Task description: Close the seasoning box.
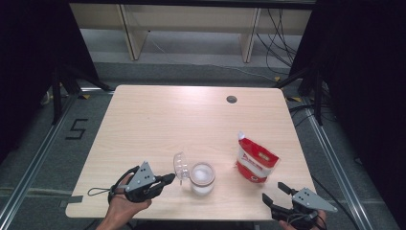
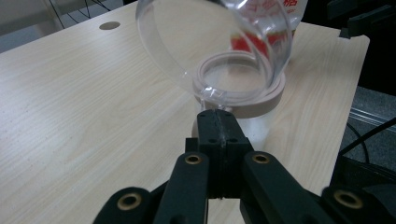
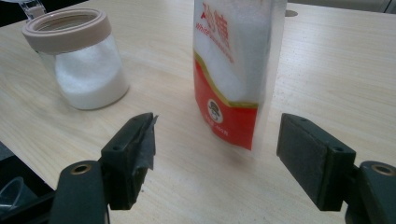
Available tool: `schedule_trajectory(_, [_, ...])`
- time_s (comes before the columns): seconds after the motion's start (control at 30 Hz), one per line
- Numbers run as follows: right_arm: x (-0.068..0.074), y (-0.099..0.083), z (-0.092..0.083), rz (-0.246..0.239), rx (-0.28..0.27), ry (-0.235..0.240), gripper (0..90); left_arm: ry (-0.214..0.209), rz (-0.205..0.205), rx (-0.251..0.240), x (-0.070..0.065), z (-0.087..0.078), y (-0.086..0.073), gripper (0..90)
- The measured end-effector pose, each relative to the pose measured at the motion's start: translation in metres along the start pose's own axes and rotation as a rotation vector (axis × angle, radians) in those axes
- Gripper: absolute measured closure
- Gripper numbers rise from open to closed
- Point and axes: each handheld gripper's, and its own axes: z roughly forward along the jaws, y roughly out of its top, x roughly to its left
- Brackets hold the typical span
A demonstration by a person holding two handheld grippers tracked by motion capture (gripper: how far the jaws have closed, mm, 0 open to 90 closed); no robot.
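High view: left gripper (image 1: 168,179) fingers pinch the clear lid's (image 1: 181,166) tab, tilted up off the jar (image 1: 202,178). Right gripper (image 1: 274,192) fingers are spread wide near the sugar bag (image 1: 256,163).

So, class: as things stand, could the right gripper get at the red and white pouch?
Probably yes. The right gripper has its jaws open, aimed at the pouch, which stands upright on bare table with nothing between. The jar sits well off to one side.
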Motion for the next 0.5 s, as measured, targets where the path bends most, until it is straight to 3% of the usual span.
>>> schedule_trajectory(0.13, [-0.0013, 0.0, 0.0009, -0.028, -0.015, -0.012, 28.8, -0.002, 0.014, 0.005, -0.0022, 0.0024, 0.005, 89.4])
schedule_trajectory(0.17, [0.0025, -0.0001, -0.0002, 0.018, 0.002, -0.008, 28.8, -0.007, 0.016, 0.004, -0.0027, 0.0034, 0.0057, 89.4])
schedule_trajectory(0.27, [0.0028, -0.0002, -0.0001, 0.02, 0.002, -0.008, 28.8, -0.011, 0.003, 0.003, -0.0039, 0.0054, 0.0058, 89.4])
schedule_trajectory(0.3, [0.0, 0.0001, 0.0009, -0.017, -0.011, -0.008, 28.8, -0.009, 0.023, 0.009, -0.003, 0.005, 0.0063, 89.4])
schedule_trajectory(0.37, [0.0, 0.0, 0.0008, -0.015, -0.011, -0.007, 28.8, -0.003, 0.017, 0.008, -0.0034, 0.0052, 0.0059, 89.4])
schedule_trajectory(0.43, [0.0028, -0.0002, 0.0, 0.02, 0.002, -0.007, 28.8, -0.006, 0.0, 0.007, -0.0042, 0.0057, 0.0055, 89.4])
schedule_trajectory(0.5, [0.0027, -0.0001, 0.0003, 0.016, 0.001, -0.004, 28.8, -0.006, 0.001, 0.008, -0.004, 0.0057, 0.0057, 89.4])
